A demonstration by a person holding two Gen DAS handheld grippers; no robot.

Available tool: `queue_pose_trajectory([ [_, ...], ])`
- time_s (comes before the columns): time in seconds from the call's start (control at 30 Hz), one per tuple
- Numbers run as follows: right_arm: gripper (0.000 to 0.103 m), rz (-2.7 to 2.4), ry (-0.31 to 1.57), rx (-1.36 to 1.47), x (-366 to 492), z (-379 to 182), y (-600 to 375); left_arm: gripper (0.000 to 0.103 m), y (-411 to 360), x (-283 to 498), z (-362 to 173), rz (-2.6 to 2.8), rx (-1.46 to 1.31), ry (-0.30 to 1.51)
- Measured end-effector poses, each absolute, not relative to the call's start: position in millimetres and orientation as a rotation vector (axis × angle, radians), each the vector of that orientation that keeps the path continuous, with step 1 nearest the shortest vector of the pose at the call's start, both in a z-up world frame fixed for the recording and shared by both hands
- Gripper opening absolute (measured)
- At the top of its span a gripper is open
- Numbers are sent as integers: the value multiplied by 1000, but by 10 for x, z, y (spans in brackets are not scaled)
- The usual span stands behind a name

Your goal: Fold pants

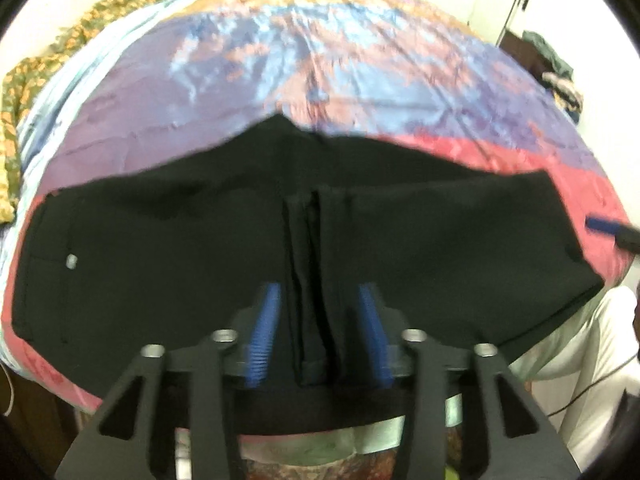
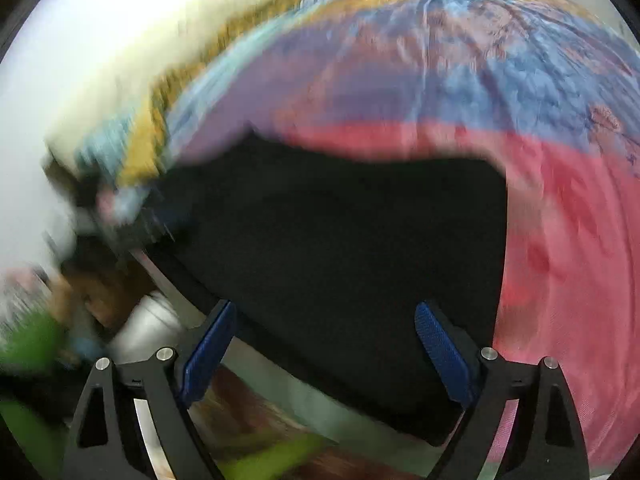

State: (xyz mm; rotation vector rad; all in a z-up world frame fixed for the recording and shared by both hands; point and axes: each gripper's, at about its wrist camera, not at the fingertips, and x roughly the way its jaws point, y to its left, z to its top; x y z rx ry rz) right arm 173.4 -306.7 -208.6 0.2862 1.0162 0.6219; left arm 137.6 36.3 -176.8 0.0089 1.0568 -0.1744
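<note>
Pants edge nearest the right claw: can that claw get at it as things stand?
Probably yes. The right claw is open, with the black pants lying right ahead between its fingers and nothing covering that edge. The view is blurred, though.

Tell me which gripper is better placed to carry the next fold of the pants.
Left, probably. The left gripper already has a bunched fold of the black pants between its fingers. The right gripper is wide open with nothing gripped, its view blurred.
</note>
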Motion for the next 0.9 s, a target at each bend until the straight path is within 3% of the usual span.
queue_pose_trajectory([
  [0.13, 92, 583, 993, 360, 2156, -2057, -3152, 58, 341, 1416, -1762, -163, -9, 1046],
  [0.27, 88, 486, 1231, 429, 2546, -2830, -3186, 58, 301, 1416, -1843, -149, 7, 1079],
  [0.5, 90, 492, 918, 318, 1746, -1934, -3198, 72, 601, 1231, -1828, -152, -190, 1074],
  [0.6, 97, 482, 900, 323, 1404, -2061, -3103, 72, 637, 1211, -1907, -141, -225, 1096],
  [0.7, 97, 422, 1047, 298, 1323, -2565, -3035, 72, 710, 1183, -1953, -107, -251, 1126],
  [0.9, 99, 358, 866, 366, 1120, -2237, -3122, 85, 1121, 985, -1840, -26, -318, 1060],
])
